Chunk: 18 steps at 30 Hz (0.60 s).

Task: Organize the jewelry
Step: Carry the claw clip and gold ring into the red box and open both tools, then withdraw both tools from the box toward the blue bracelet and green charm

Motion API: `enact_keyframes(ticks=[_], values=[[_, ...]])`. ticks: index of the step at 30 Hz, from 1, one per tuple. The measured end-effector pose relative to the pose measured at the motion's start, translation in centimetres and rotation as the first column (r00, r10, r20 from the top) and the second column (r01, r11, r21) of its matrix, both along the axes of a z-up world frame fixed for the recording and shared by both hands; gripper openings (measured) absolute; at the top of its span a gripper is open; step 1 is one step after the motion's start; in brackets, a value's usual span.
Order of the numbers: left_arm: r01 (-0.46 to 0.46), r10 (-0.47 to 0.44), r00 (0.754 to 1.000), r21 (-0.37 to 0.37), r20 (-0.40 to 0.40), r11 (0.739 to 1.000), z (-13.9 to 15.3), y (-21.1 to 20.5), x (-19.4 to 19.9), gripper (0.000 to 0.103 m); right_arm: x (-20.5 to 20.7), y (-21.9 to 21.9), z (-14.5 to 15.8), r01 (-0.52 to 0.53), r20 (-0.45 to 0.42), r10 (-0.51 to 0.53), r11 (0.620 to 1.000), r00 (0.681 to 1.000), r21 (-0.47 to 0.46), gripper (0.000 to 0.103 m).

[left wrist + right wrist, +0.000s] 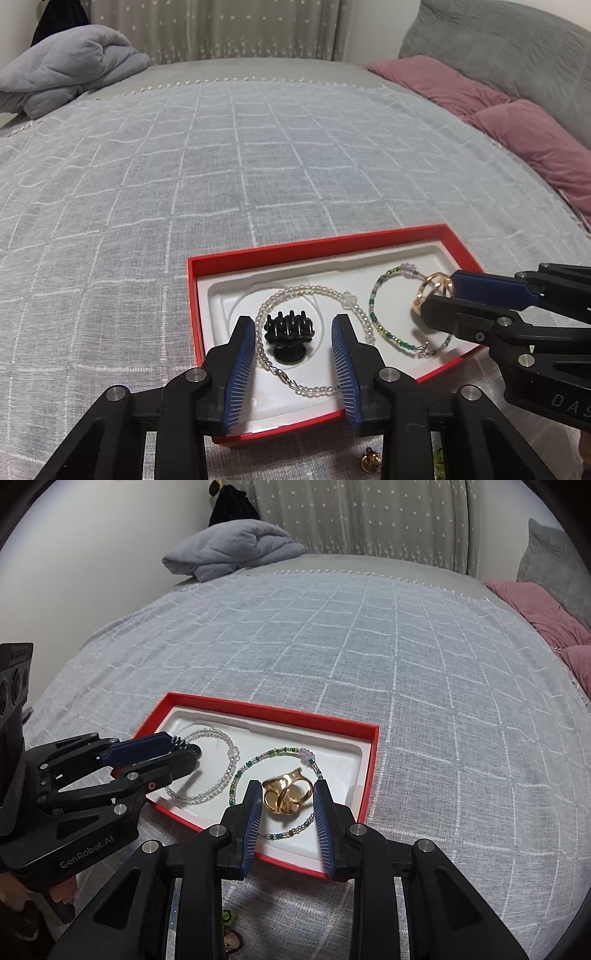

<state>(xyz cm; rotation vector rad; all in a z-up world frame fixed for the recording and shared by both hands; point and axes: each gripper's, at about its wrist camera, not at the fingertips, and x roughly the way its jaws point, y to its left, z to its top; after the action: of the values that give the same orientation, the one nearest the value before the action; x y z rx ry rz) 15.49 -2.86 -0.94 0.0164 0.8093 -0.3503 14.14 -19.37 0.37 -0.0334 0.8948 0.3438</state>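
**In the red box on the bed: two grippers over the jewelry**

At the near edge of the bed, just short of the box, a small gold charm [369, 461] lying on the cover. Just beyond, a shallow red box [314, 243] with a white moulded insert [369, 254], holding all the rest.

In the left half of the insert, left gripper [293, 321] angled down, jaws narrowly parted around a black hair claw [290, 328], a clear gap on either side, pads not touching. Around that claw, a clear bead bracelet [306, 290] lying flat.

In the right half, right gripper [287, 784] set narrowly about a cluster of gold rings [284, 794]; pads very close to the metal, pressing or not impossible to tell. Around the rings, a green bead bracelet [373, 302] flat on the insert.

Farther off, checked white bedspread [221, 166]. At the far left, a folded grey blanket [66, 70]; at the far right, pink pillows [517, 122]; behind, a star-patterned curtain [221, 26].
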Motion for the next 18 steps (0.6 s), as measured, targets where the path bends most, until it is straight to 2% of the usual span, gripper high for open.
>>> enact_keyframes(ticks=[4, 10, 14, 18], values=[[0.006, -0.006, 1.000, 0.002, 0.008, 1.000, 0.5, 0.3, -0.7, 0.041, -0.6, -0.1, 0.8, -0.002, 0.018, 0.002, 1.000, 1.000, 0.007, 0.039], [0.010, -0.010, 1.000, -0.003, 0.024, 1.000, 1.5, 0.9, -2.2, 0.050, -2.0, -0.9, 2.0, 0.004, 0.040, -0.004, 1.000, 0.999, 0.009, 0.041], [0.007, -0.007, 0.999, 0.015, 0.034, 1.000, 1.9, 1.4, -3.4, 0.063, -3.1, -1.7, 3.0, 0.015, 0.048, -0.015, 1.000, 0.999, 0.018, 0.050], [-0.002, 0.001, 1.000, 0.022, 0.015, 1.000, 1.9, 2.3, -4.3, 0.069, -4.2, -2.5, 3.7, 0.031, 0.054, -0.032, 0.999, 0.998, 0.026, 0.055]])
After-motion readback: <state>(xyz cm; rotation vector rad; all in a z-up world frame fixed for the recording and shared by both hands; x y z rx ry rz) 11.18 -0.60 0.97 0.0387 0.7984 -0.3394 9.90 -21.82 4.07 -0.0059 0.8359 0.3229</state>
